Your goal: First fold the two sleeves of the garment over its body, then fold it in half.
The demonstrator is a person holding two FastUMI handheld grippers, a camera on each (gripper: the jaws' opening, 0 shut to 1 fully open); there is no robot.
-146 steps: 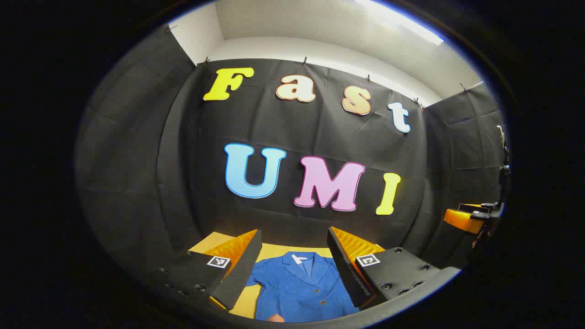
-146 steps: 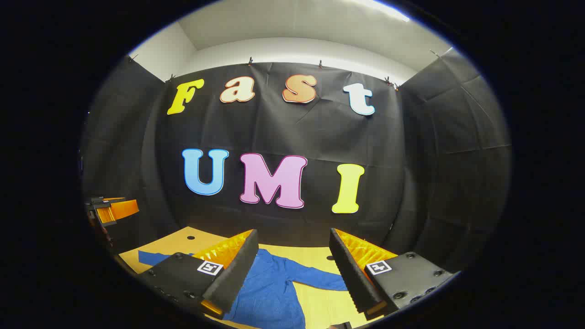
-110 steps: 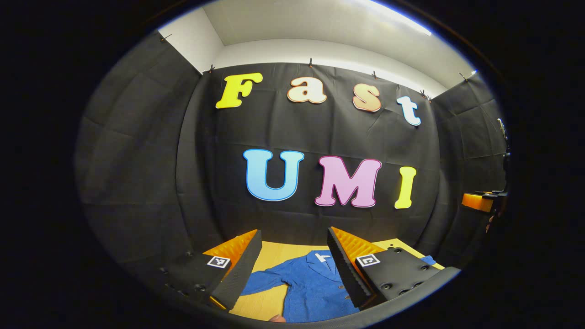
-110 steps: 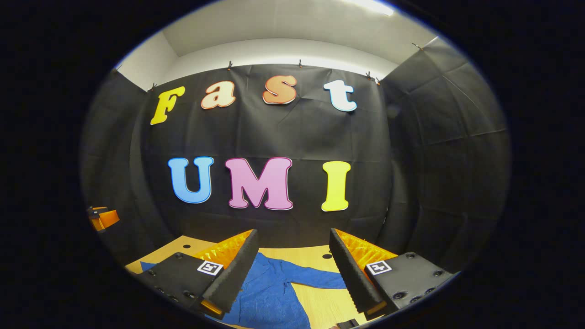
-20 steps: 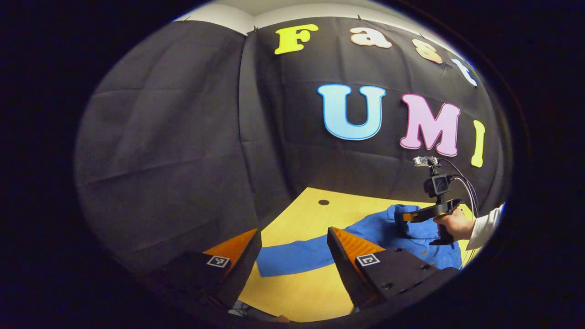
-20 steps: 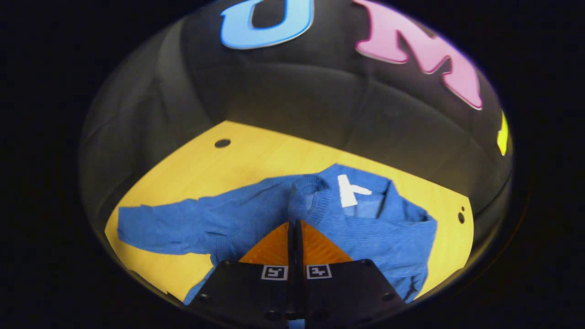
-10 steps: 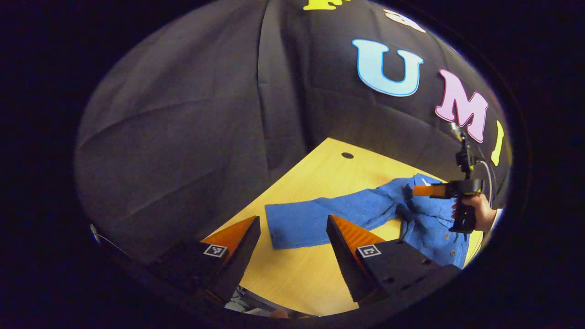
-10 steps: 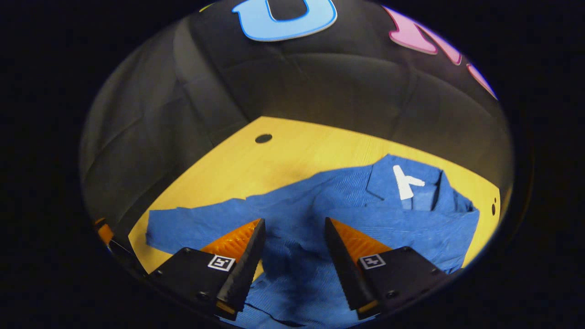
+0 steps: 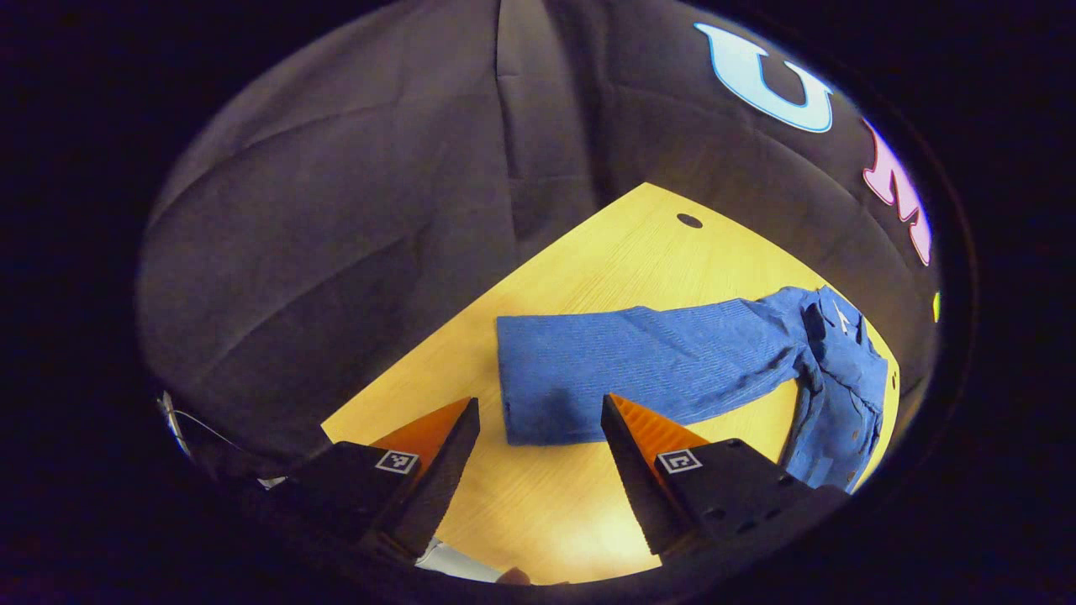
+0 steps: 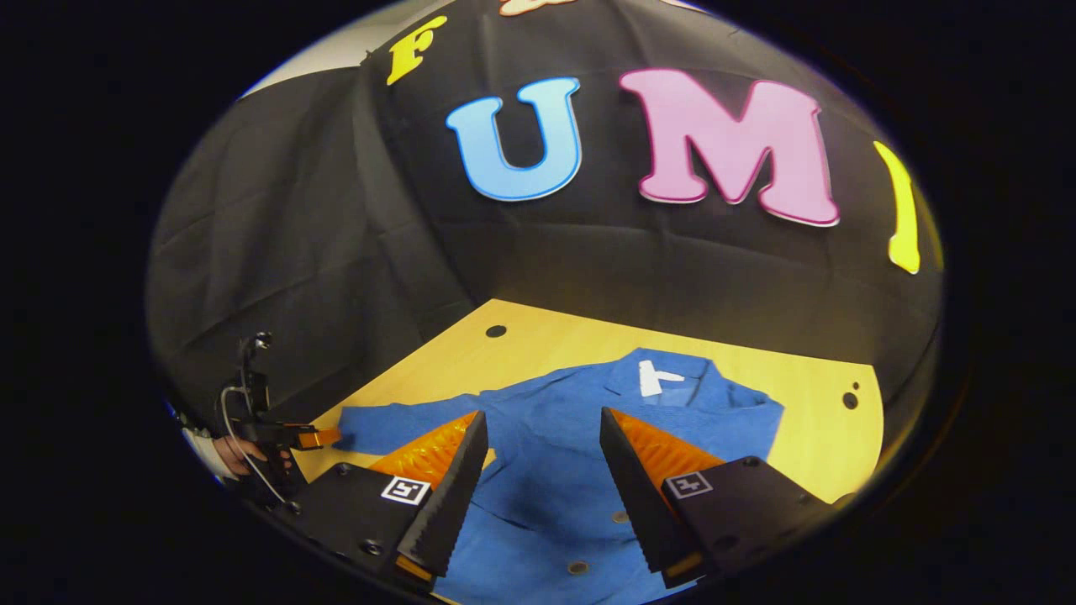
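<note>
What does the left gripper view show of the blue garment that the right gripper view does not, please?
The left gripper view shows the outstretched sleeve close up, its cuff end lying flat between the open left gripper fingers. The right gripper view shows the garment body with its buttons under the open right gripper, and a hand holding the other gripper at the cuff. Both show the collar with its white tag and the wooden table.
</note>
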